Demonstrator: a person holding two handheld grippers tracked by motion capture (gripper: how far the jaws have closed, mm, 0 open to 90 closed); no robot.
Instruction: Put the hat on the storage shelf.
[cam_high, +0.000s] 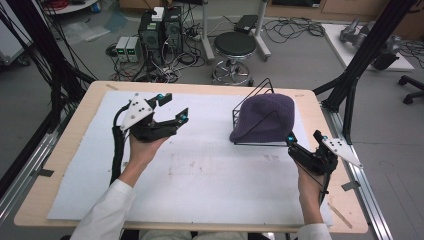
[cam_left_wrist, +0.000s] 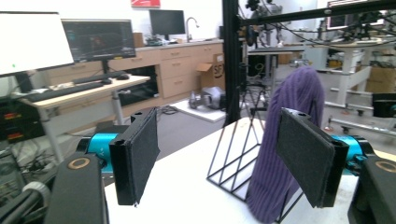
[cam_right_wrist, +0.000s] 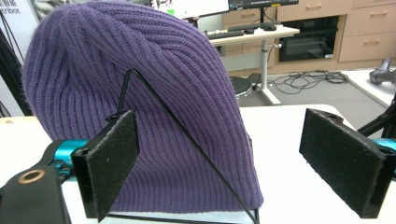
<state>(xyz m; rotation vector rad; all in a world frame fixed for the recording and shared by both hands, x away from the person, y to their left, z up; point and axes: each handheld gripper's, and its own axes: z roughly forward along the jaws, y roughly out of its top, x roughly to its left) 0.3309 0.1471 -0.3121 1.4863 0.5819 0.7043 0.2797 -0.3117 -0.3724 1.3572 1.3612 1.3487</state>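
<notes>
A purple knitted beanie (cam_high: 265, 118) is draped over a black wire rack (cam_high: 252, 97) at the right of the table. In the right gripper view the beanie (cam_right_wrist: 140, 102) looms close, with a rack wire (cam_right_wrist: 187, 135) crossing its front. My right gripper (cam_high: 304, 138) is open just right of the beanie's near corner; its left pad (cam_right_wrist: 114, 165) lies in front of the knit. My left gripper (cam_high: 172, 107) is open, held above the table's left part, well apart from the beanie (cam_left_wrist: 292, 140) and the rack (cam_left_wrist: 236, 158).
A white sheet (cam_high: 200, 165) covers the wooden table (cam_high: 60, 165). Beyond the far edge stand a round stool (cam_high: 235, 47), computer boxes (cam_high: 160, 30) and tangled cables on the floor. Black frame posts (cam_high: 360, 60) rise at the right.
</notes>
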